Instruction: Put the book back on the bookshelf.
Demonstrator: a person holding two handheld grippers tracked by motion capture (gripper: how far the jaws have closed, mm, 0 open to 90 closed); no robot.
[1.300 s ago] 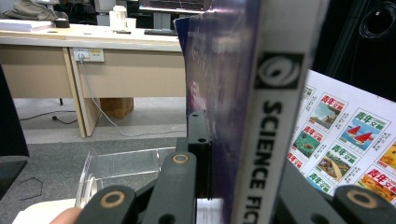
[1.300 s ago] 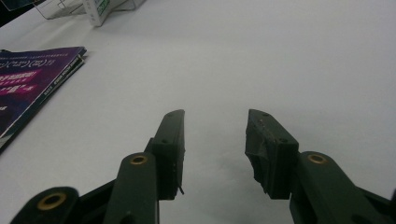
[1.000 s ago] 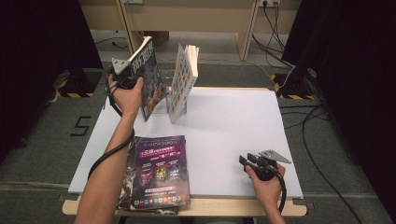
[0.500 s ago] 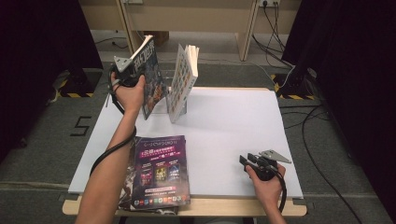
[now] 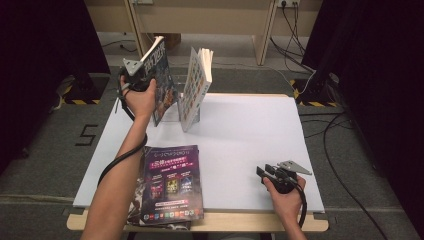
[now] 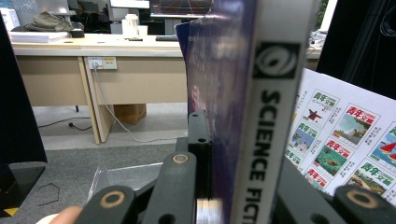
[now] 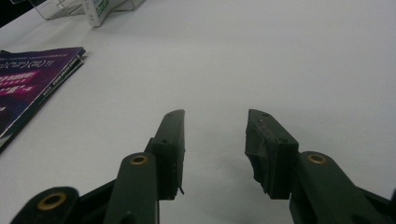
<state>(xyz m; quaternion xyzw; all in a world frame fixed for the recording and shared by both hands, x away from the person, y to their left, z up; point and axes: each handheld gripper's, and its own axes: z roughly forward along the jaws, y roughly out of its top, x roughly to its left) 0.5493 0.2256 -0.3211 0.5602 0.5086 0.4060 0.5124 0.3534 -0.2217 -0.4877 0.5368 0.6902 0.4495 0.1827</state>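
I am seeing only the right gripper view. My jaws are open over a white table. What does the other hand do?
Observer: The left gripper is shut on a magazine, held up at the far left of the table.
Operator: Which magazine is it?
Observer: Its spine reads SCIENCE FICTION, partly cut off.
Operator: What is near it?
Observer: Another magazine stands in a clear holder just beside it.

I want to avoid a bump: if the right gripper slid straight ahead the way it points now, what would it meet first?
Probably nothing soon: ahead of the right gripper lies bare white table. The purple magazine sits off to its left.
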